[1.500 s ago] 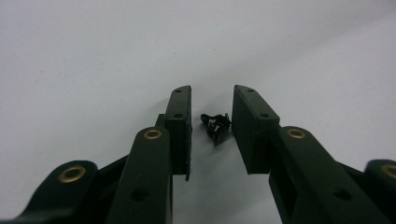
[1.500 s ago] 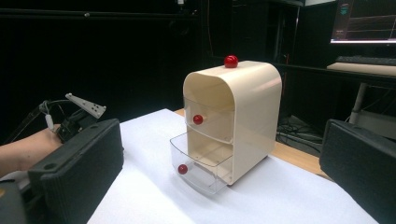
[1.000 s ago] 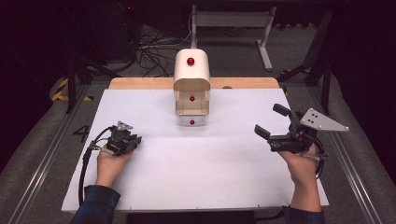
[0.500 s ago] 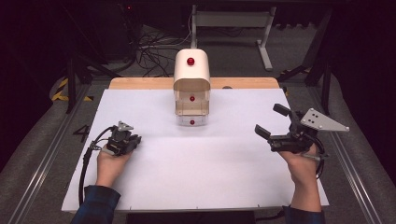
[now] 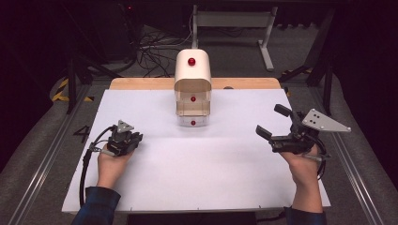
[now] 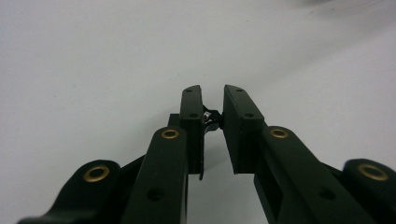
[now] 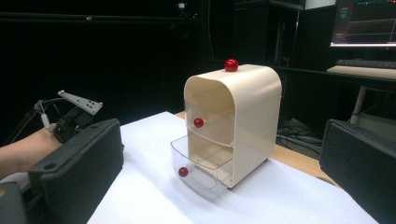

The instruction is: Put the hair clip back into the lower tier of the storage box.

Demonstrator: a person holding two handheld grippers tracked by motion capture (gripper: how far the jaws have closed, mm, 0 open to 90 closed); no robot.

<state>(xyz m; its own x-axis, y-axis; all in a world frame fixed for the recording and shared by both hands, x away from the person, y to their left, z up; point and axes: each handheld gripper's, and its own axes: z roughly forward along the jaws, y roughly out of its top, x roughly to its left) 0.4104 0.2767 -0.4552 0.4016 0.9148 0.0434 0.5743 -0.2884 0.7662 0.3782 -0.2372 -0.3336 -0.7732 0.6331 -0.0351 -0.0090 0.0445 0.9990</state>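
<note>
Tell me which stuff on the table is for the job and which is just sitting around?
For the job:
- cream drawer box, bottom drawer pulled out
- left gripper, shut
- right gripper, open

Just about:
- white sheet
- wooden board
- cables on the floor

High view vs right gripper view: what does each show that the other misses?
High view: the right forearm, the grey plate on its tongs, floor cables.
Right gripper view: a monitor and the side wall of the cabinet.
Both: cream drawer cabinet with red knobs, white sheet, left tongs.
</note>
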